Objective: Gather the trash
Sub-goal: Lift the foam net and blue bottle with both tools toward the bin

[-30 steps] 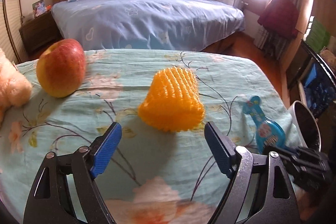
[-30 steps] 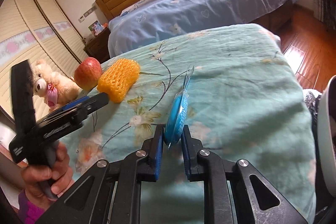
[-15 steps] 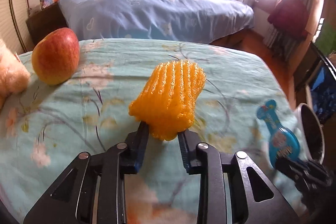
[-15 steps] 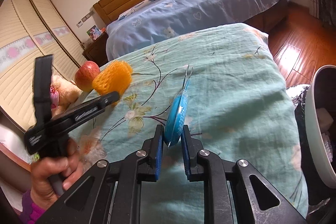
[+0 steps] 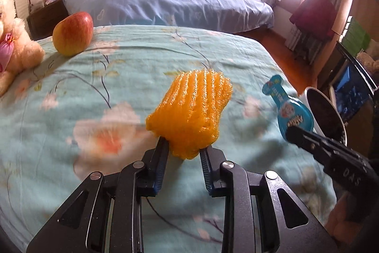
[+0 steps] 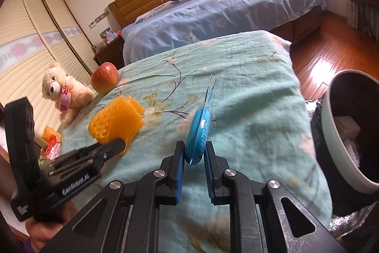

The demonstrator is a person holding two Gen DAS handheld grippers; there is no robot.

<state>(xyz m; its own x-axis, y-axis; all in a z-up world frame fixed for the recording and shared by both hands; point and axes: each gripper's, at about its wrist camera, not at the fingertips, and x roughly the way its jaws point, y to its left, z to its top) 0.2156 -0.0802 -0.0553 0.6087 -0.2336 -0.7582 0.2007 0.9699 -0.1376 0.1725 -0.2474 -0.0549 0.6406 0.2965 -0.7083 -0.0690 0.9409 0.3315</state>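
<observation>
1. Left gripper [image 5: 183, 151] clamped on the orange foam net [image 5: 191, 110], jaws just closed, net lifted clear of the flowered bedspread [image 5: 118, 68]
2. Right gripper [image 6: 193, 158] pinching the blue wrapper [image 6: 200, 132] edge-on, narrow gap, above the bedspread
3. Bin [image 6: 331, 134] just right of the bed, paper inside
4. Apple [image 5: 72, 33] and teddy bear [image 6: 64, 91] resting far left

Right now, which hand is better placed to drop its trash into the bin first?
Right: its fingers hold the blue plastic package beside the white bin; the orange foam net sits farther away.
</observation>
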